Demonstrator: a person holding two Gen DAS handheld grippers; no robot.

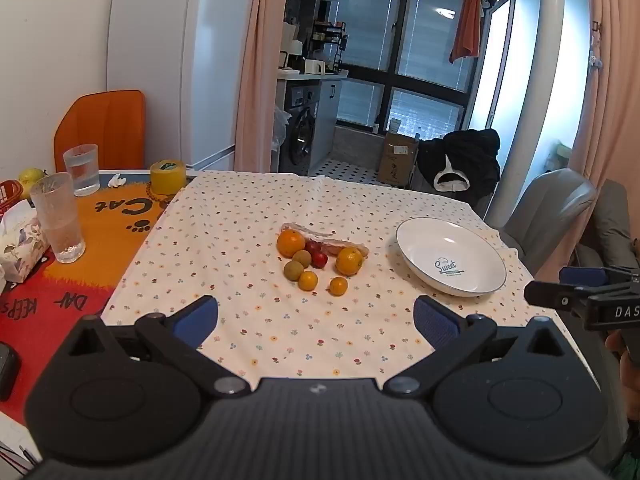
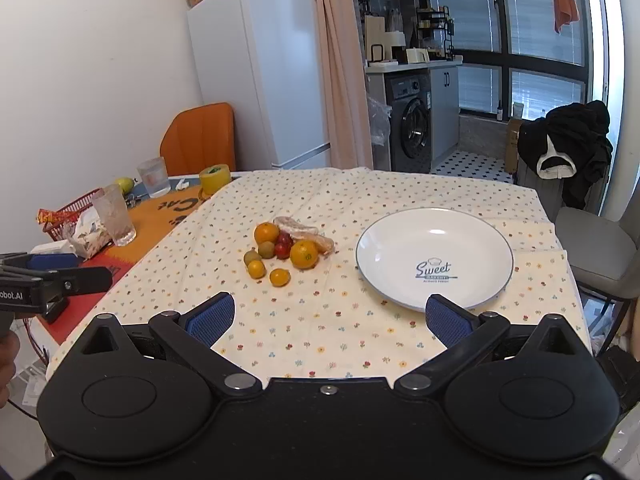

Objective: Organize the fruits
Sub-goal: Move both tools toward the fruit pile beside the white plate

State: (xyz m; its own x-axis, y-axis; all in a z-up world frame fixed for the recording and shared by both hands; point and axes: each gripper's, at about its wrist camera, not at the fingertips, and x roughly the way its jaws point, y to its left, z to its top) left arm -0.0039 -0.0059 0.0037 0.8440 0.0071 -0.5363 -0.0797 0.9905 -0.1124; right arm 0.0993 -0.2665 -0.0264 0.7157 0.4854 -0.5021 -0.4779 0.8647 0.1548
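Observation:
A cluster of fruits [image 1: 316, 260] [image 2: 280, 252] lies mid-table on the flowered cloth: two oranges [image 1: 291, 243] [image 2: 304, 254], two small orange citrus [image 1: 338, 285], two brownish-green round fruits [image 1: 293, 270], red ones [image 1: 319, 259], and a pale wrapped item [image 1: 324, 240] behind. A white plate [image 1: 480, 248] [image 2: 400, 240] marked "Sweet" sits to the right, nothing in it. My left gripper [image 1: 316, 320] hovers open near the table's front, short of the fruits. My right gripper [image 2: 330, 316] is open too, its right finger over the plate's near rim.
On the left, an orange cat mat holds two glasses [image 1: 60, 220] [image 1: 83, 168], a yellow tape roll [image 1: 168, 176], a tissue box [image 1: 20, 244] and a red basket [image 2: 68, 216]. A grey chair [image 2: 600, 252] stands right of the table; an orange chair [image 1: 104, 128] stands by the fridge.

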